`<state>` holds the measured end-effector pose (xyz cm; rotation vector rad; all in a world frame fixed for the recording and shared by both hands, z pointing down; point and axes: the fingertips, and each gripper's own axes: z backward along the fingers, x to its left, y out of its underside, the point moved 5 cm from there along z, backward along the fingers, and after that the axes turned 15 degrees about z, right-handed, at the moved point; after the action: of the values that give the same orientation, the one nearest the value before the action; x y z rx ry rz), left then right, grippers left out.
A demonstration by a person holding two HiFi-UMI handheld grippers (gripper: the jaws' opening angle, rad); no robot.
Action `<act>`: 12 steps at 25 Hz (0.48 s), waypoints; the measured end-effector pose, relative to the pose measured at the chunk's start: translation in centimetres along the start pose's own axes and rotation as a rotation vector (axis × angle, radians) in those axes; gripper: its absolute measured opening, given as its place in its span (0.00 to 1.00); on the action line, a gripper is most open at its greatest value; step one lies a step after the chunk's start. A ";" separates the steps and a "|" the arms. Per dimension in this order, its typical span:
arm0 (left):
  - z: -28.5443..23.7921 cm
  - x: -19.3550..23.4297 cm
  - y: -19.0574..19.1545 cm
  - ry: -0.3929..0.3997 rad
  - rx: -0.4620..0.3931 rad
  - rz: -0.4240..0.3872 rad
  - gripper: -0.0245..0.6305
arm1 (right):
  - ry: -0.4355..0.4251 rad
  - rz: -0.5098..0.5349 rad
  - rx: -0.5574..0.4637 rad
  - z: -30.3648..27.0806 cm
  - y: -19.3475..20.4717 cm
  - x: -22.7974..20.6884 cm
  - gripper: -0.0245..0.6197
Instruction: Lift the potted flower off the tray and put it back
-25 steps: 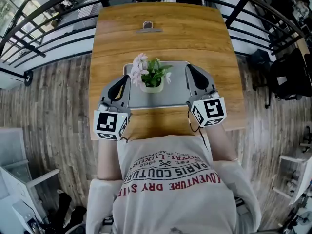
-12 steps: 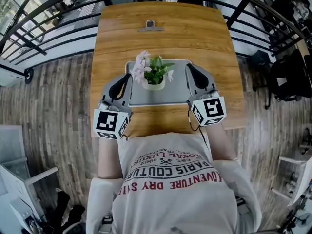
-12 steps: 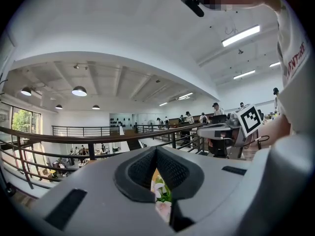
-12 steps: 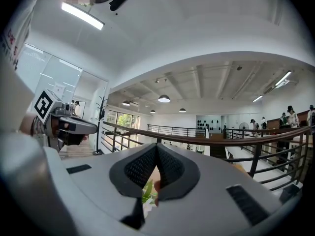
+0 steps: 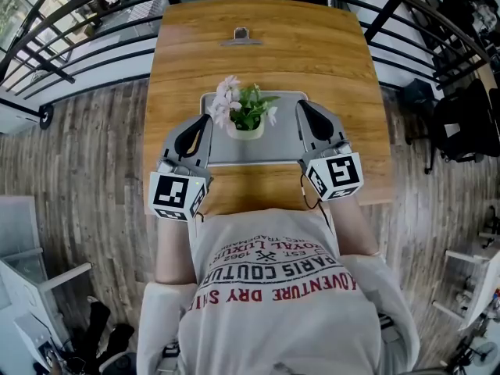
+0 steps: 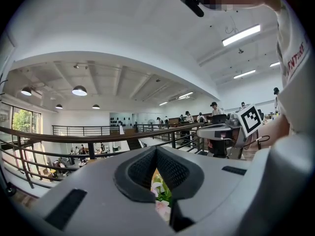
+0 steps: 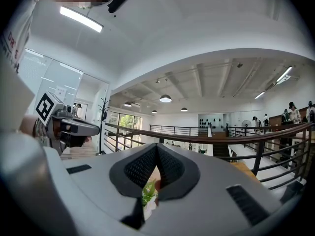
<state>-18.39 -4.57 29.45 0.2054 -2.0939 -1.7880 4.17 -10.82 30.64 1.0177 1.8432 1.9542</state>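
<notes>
The potted flower (image 5: 246,114), pink blossoms and green leaves in a small white pot, stands at the far middle of a grey tray (image 5: 258,151) on the wooden table (image 5: 258,61). My left gripper (image 5: 204,122) lies over the tray's left edge and my right gripper (image 5: 301,108) over its right edge, with the plant between them and apart from both. In the left gripper view the black pads (image 6: 170,168) meet at the tip, and the flower (image 6: 160,199) shows through the gap below. The right gripper (image 7: 156,147) is shut the same way, with leaves (image 7: 147,194) below. Any grip on the tray rim is hidden.
A metal clip (image 5: 241,36) lies near the table's far edge. Black railings (image 5: 70,37) run along the table's far and left sides. A dark chair (image 5: 461,123) stands to the right on the plank floor. The person's torso is against the near edge.
The table and tray have slid slightly up the picture. Both grippers hold their places beside the tray, and the flower stays on it.
</notes>
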 end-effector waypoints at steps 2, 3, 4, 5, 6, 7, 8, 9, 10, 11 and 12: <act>0.0 -0.2 0.0 0.002 -0.004 0.000 0.06 | 0.003 -0.005 0.000 0.1 0.1 0.0 0.08; -0.1 -0.2 0.0 0.003 -0.005 -0.001 0.06 | 0.005 -0.005 0.001 0.1 0.2 0.0 0.08; -0.1 -0.3 0.0 0.003 -0.005 -0.001 0.06 | 0.007 -0.005 0.002 0.0 0.3 -0.1 0.08; -0.2 -0.2 0.0 0.003 -0.005 0.000 0.06 | 0.009 -0.004 0.004 0.0 0.4 -0.1 0.08; -0.3 -0.2 0.1 0.002 -0.004 0.001 0.06 | 0.010 -0.004 0.005 -0.1 0.5 -0.1 0.08; -0.3 -0.2 0.1 0.000 -0.004 0.004 0.06 | 0.011 -0.004 0.007 -0.1 0.5 0.0 0.08; -0.3 -0.1 0.1 -0.001 -0.004 0.006 0.06 | 0.010 -0.001 0.008 -0.2 0.6 0.0 0.08; -0.3 0.0 0.2 -0.003 -0.003 0.009 0.06 | 0.009 0.003 0.009 -0.2 0.6 0.1 0.08; -0.3 0.0 0.2 -0.004 -0.003 0.011 0.06 | 0.007 0.007 0.009 -0.3 0.6 0.2 0.08; -0.3 0.0 0.2 -0.006 -0.002 0.012 0.06 | 0.005 0.010 0.008 -0.3 0.6 0.3 0.08; -0.3 0.1 0.2 -0.007 -0.001 0.013 0.06 | 0.003 0.013 0.007 -0.3 0.6 0.4 0.08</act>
<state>-18.30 -4.82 29.73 0.1848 -2.0946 -1.7848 3.86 -10.91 31.30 1.0323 1.8501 1.9591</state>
